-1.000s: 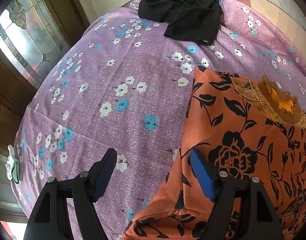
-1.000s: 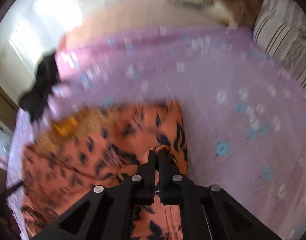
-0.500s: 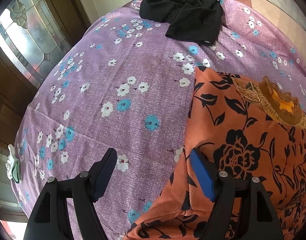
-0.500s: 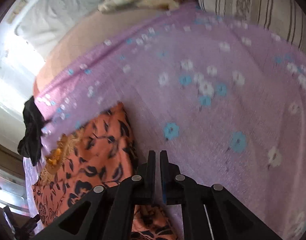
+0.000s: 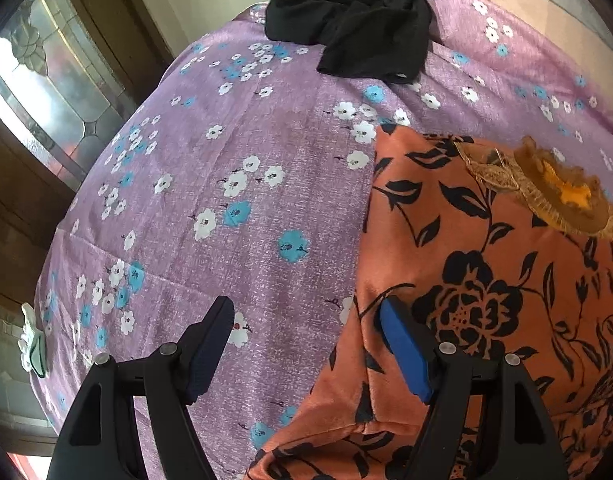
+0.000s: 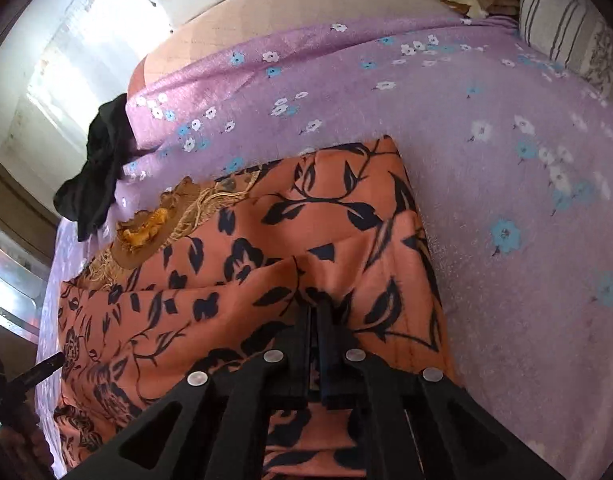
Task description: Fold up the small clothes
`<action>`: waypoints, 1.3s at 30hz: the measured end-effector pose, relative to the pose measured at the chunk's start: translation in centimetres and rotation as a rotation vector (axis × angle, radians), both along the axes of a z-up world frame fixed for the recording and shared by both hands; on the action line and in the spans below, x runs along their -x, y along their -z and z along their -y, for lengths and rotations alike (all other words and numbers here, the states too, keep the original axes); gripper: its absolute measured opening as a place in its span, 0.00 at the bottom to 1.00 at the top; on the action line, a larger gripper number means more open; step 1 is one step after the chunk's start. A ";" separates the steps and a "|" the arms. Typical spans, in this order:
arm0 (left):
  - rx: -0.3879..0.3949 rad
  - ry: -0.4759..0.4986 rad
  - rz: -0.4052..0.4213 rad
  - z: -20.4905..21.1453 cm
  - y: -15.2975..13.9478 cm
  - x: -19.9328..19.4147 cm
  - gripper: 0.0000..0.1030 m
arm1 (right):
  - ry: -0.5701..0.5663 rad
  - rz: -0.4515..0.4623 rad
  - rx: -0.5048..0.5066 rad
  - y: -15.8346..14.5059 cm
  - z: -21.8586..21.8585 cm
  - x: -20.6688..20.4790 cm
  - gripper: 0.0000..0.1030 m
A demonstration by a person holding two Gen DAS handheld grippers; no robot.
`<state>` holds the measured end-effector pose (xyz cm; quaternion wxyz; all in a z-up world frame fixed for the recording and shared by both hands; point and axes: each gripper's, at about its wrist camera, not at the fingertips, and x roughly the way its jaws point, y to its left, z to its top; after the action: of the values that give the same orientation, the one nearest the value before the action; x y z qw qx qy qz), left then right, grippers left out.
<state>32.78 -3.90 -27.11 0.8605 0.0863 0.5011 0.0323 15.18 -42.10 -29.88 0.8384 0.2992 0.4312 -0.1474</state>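
Observation:
An orange garment with black flowers (image 5: 486,280) lies on a purple flowered sheet (image 5: 226,208), its gold embroidered neckline (image 5: 554,196) at the far right. My left gripper (image 5: 306,328) is open over the garment's left edge, one blue pad above the cloth, the other above the sheet. In the right wrist view the garment (image 6: 266,240) lies partly folded. My right gripper (image 6: 316,316) is shut on a raised fold of the orange garment near its right side.
A crumpled black garment (image 5: 358,24) lies at the far end of the sheet; it also shows in the right wrist view (image 6: 94,172). A striped pillow (image 6: 566,40) and a patterned cloth are at the far right. A stained-glass door (image 5: 38,92) stands to the left.
The right gripper swung out over the sheet to the right, then back over the garment, still shut on the orange cloth. The left gripper barely moved and stayed open.

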 end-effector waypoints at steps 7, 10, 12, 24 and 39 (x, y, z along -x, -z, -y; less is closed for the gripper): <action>0.025 0.022 0.063 0.1 -1.3 0.7 0.74 | -0.162 0.116 0.036 -3.7 -5.7 -1.7 0.07; -0.030 0.039 -0.007 0.6 0.7 0.2 0.74 | -0.212 -0.063 0.005 0.3 -7.4 -4.4 0.07; -0.025 0.046 -0.015 0.5 0.9 0.1 0.74 | -0.192 -0.018 -0.022 -0.5 -7.0 -3.4 0.06; 0.027 -0.063 0.103 -9.5 -1.4 6.5 0.74 | -0.106 0.054 -0.103 -6.9 0.5 11.9 0.35; 0.088 0.144 -0.032 -10.1 2.8 24.8 0.80 | -0.020 0.068 -0.345 -3.4 1.3 26.9 0.82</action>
<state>7.96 6.21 -29.94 0.8554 0.0848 0.5083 -0.0533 -11.74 -43.41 -26.44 0.7901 0.4391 0.4245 -0.0529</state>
